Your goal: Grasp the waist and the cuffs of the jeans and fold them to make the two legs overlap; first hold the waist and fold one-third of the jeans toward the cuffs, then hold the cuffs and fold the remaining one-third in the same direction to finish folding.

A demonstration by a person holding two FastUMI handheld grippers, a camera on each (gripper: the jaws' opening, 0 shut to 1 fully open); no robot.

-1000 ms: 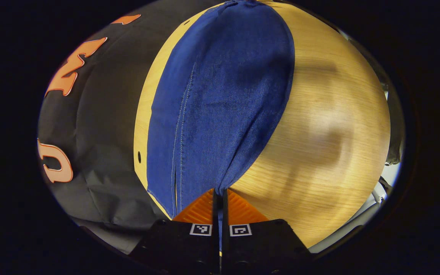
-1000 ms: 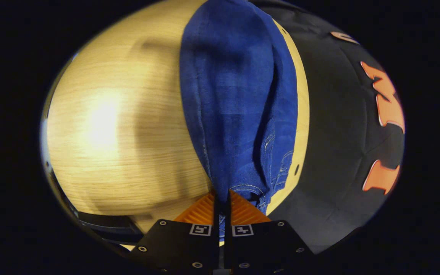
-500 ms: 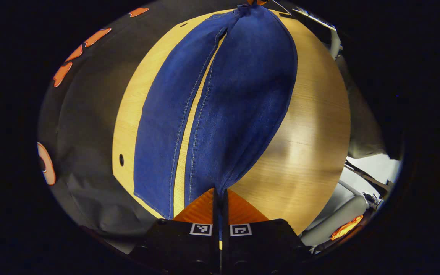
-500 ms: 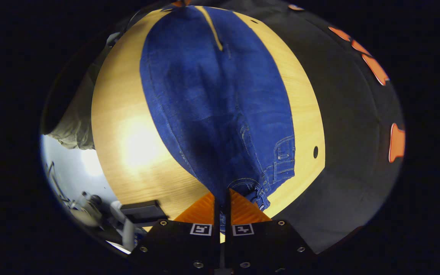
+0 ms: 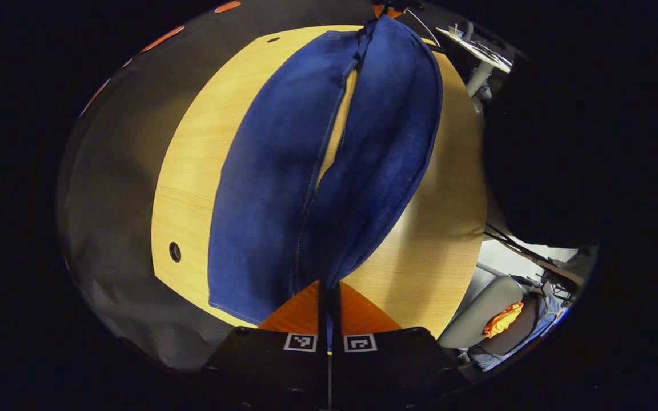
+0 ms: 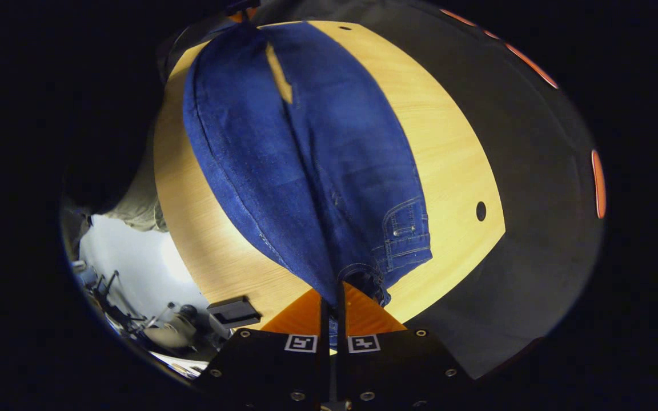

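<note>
The left gripper (image 5: 329,291) clamps a cuff and the right gripper (image 6: 333,291) clamps the waist of the blue denim jeans (image 6: 306,165), lifting one leg above the round wooden table (image 6: 449,142) to lay it over the other.

My left gripper (image 5: 329,294) is two orange fingers (image 5: 300,311), ribbed and wedge-shaped, tapering forward to a point with only a thin dark seam between them. Behind them sits a broad black body, matte and angular, carrying two small square black-and-white markers (image 5: 300,342) — one on each half, right beside the seam.

My right gripper (image 6: 332,297) is built the same: orange ribbed fingers (image 6: 363,314), black housing, a pair of square markers (image 6: 300,343). Here the housing's silver screws (image 6: 242,333) show clearly — small round heads dotted along its front edge and lower face.
</note>
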